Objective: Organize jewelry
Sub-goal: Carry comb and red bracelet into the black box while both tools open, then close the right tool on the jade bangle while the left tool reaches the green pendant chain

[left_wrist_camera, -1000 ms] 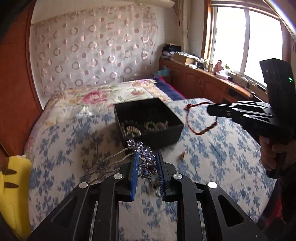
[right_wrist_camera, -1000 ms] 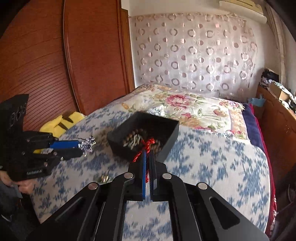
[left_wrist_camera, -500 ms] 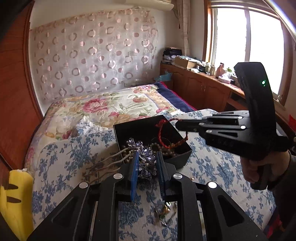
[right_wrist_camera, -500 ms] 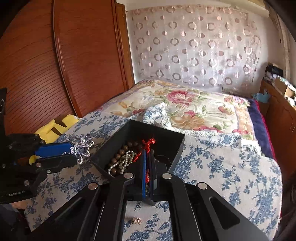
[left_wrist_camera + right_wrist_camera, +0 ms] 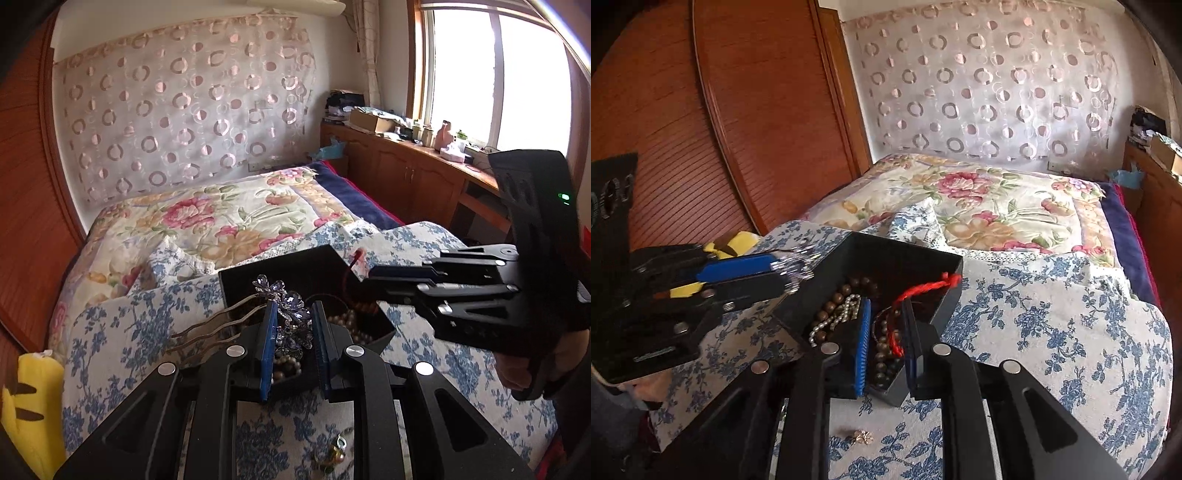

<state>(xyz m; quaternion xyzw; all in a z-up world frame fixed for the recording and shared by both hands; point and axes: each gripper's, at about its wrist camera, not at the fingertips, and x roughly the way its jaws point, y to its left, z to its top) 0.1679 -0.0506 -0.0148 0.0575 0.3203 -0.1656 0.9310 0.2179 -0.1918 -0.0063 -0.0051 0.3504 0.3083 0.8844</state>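
My left gripper (image 5: 294, 314) is shut on a silver hair comb with a purple crystal flower (image 5: 291, 314). It holds the comb just above the near edge of a black box (image 5: 295, 262), with the wavy prongs sticking out to the left. The right gripper (image 5: 886, 306) hovers over the same black box (image 5: 905, 251) and its jaws are opening. A red cord bracelet with dark beads (image 5: 916, 291) hangs loose between them. The bracelet sags into the box and its tail drapes over the rim. Brown beads and a pearl string (image 5: 842, 314) lie inside.
The box sits on a blue-flowered cover (image 5: 1052, 332) on a bed. A small gold trinket (image 5: 862, 436) lies on the cover in front of the box. A yellow plush (image 5: 29, 402) is at the bed's left edge, by a wooden wardrobe (image 5: 738, 110). A cabinet (image 5: 406, 173) runs under the window.
Both grippers have closed in on the box. The right one carried the red bracelet over it and its jaws have parted. The left still clamps the hair comb.
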